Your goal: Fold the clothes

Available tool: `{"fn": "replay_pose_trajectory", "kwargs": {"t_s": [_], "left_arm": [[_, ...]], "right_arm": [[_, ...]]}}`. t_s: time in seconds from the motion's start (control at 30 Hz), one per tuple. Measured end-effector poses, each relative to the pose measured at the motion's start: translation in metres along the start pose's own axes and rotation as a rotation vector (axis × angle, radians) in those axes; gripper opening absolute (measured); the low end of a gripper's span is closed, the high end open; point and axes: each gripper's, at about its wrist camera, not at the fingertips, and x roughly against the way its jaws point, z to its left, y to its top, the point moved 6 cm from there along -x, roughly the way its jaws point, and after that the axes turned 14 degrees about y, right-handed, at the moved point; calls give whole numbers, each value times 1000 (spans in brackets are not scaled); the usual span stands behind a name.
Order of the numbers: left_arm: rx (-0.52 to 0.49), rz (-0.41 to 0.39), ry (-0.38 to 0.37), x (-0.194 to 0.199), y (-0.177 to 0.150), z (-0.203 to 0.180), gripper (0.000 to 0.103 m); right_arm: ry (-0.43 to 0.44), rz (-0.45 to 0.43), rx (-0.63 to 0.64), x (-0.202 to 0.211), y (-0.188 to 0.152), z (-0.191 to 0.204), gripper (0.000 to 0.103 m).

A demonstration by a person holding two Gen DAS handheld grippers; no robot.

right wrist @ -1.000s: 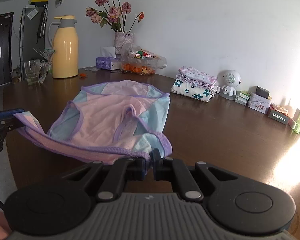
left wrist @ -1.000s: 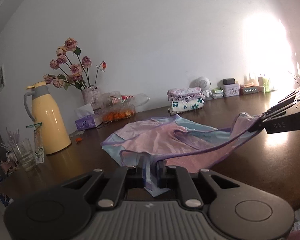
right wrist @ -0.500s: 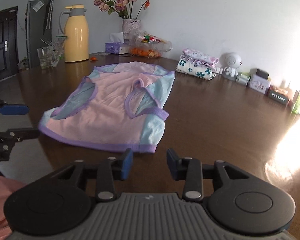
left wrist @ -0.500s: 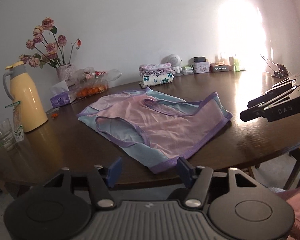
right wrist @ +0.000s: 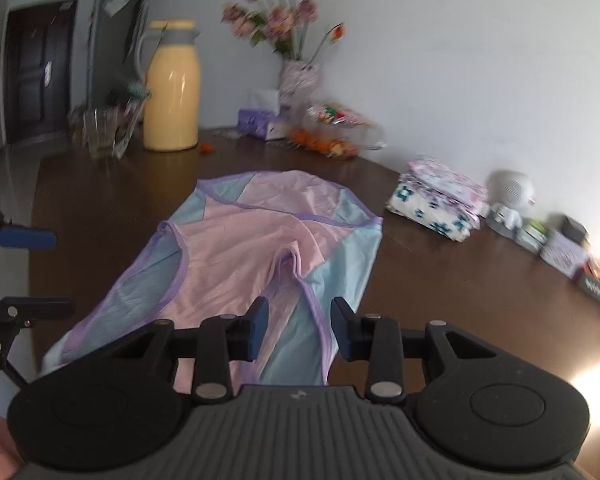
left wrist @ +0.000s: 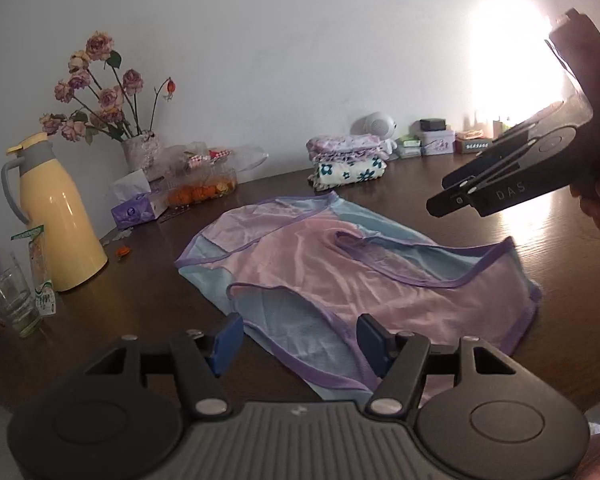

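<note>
A pink and light-blue sleeveless garment with purple trim lies spread flat on the dark wooden table. My left gripper hovers open over its near hem, pads apart and gripping nothing. The right gripper hangs above the garment's right side in this view. In the right wrist view, the same garment stretches away from my right gripper. Its jaws are closing, with a trimmed fold of cloth lying below the gap and the pads not pressing on it. The left gripper shows at the left edge.
Along the back stand a yellow thermos, a vase of flowers, a tissue box, a bag of oranges, a stack of folded clothes and small boxes. A glass sits at the left edge.
Both grippers let go of the garment's hem and opened. The cloth dropped flat onto the table. Both grippers then moved forward over its near part.
</note>
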Motion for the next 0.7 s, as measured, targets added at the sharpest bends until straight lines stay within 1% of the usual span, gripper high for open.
{"fn": "replay_pose_trajectory", "kwargs": {"t_s": [0.1,0.2,0.27,0.4,0.47,0.5,0.53,0.57,0.6,0.63,0.7], "left_arm": [[-4,54,4,-36,6,9,58],[-26,92,13,-71,9,17,53],[-38,115,19,-93,11,20,52],[-54,147,-7,-127,12,24,50],[-70,155,-20,-139,13,22,48],[-72,158,-25,-143,14,22,45],[-75,161,-30,-147,14,22,43],[-75,165,-36,-150,14,22,41],[-75,167,-43,-152,14,22,38],[-74,164,-49,-153,14,21,38],[-72,159,-56,-152,14,21,38]], "right_arm": [[20,99,60,-43,18,-13,35],[63,186,110,-81,23,-21,28],[90,223,130,-99,22,-23,24],[123,253,134,-115,15,-30,21],[133,258,120,-117,13,-35,11],[135,258,111,-117,12,-38,9],[138,261,105,-116,12,-41,5],[143,268,102,-116,12,-43,3],[156,277,93,-115,13,-45,3],[176,285,78,-114,14,-47,4],[234,292,34,-110,25,-50,16]]}}
